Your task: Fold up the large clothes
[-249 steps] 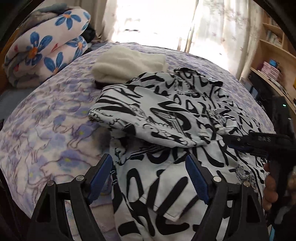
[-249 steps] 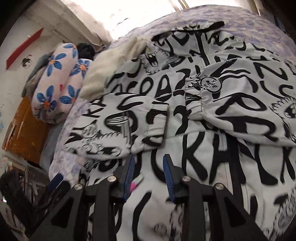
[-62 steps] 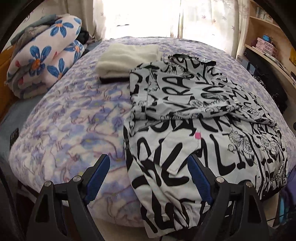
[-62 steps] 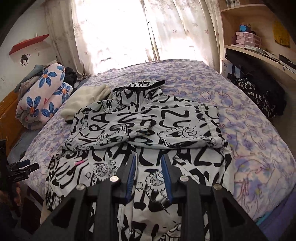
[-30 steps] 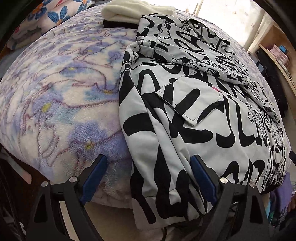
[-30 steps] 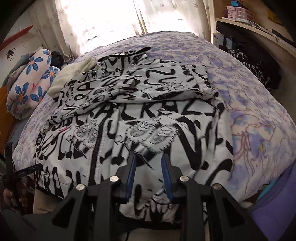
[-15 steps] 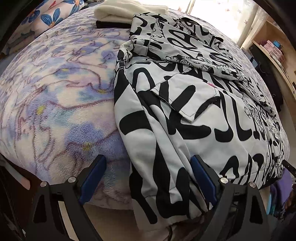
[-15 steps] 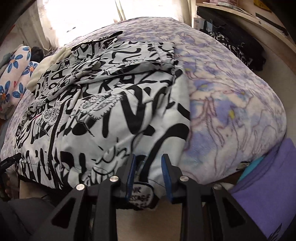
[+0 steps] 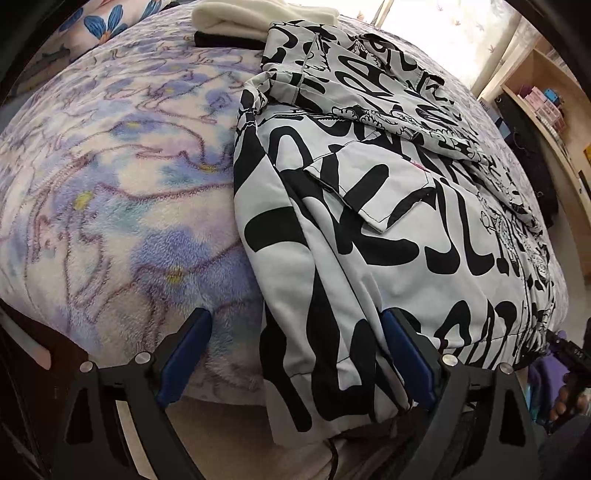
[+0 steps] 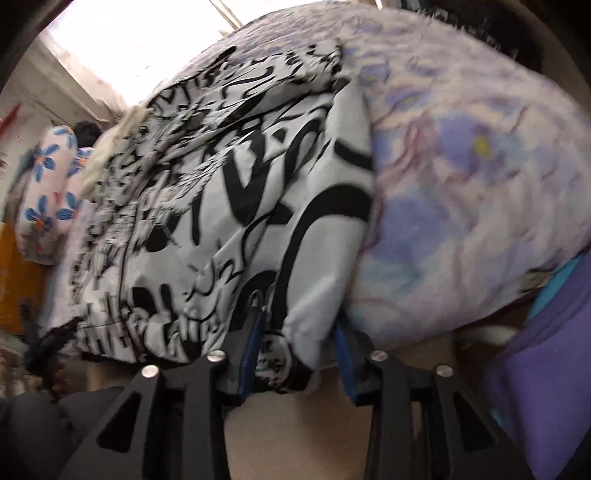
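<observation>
A large white jacket with black lettering (image 9: 388,206) lies flat on the bed, sleeves folded over its chest, its hem hanging over the near edge. My left gripper (image 9: 295,350) stands open wide around the left hem corner, and its pads do not touch the cloth. In the blurred right wrist view the jacket (image 10: 229,192) fills the left half. My right gripper (image 10: 297,350) is at the right hem corner. Its jaws are opening with that bunched corner between them. The right gripper (image 9: 570,354) also shows at the far right of the left wrist view.
A fleecy purple floral blanket (image 9: 110,177) covers the bed. A folded cream garment (image 9: 255,18) lies beyond the jacket's collar. Rolled bedding with blue flowers (image 10: 48,177) sits at the far left. Wooden shelves (image 9: 546,96) stand to the right. Purple cloth (image 10: 546,350) lies below the bed's right corner.
My right gripper has dropped and swung to the jacket's right hem corner at the bed edge, and its jaws have widened. The left gripper has hardly shifted.
</observation>
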`<state>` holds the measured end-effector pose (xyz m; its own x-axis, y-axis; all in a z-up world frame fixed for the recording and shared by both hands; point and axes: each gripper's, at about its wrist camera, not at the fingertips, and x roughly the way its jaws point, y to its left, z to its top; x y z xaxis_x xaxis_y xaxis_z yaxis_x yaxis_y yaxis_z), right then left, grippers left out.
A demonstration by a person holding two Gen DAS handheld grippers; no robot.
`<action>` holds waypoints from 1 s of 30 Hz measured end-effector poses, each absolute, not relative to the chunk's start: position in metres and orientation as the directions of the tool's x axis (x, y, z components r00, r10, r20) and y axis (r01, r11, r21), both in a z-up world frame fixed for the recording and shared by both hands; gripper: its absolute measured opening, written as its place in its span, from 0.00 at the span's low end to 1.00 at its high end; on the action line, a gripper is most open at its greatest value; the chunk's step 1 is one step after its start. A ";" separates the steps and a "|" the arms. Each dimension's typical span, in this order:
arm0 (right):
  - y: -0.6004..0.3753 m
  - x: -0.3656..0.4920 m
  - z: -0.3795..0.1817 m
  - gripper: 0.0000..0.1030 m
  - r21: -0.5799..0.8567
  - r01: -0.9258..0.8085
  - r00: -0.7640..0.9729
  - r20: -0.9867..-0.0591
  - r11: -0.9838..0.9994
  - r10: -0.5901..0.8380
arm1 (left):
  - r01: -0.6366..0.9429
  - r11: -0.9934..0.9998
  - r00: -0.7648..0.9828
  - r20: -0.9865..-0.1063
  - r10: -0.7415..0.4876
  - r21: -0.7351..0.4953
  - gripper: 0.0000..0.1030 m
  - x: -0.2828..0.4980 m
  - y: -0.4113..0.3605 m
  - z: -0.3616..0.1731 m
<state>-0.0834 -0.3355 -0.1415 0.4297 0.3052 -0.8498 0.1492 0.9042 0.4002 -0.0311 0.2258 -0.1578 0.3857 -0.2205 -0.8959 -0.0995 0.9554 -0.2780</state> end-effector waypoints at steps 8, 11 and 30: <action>-0.330 -0.078 -0.153 0.51 0.456 0.124 0.438 -0.822 0.881 0.363 | -0.073 0.945 0.383 -0.884 -0.268 -0.319 0.98 -0.030 0.227 -0.162; -0.323 -0.072 -0.149 0.51 0.427 0.119 0.428 -0.836 0.896 0.342 | -0.069 0.956 0.356 -0.903 -0.243 -0.284 0.98 -0.026 0.220 -0.162; -0.299 -0.035 0.006 0.13 0.401 -0.119 0.721 -0.594 0.908 0.357 | 0.016 0.861 0.572 -0.702 -0.425 -0.508 0.10 0.007 0.219 -0.027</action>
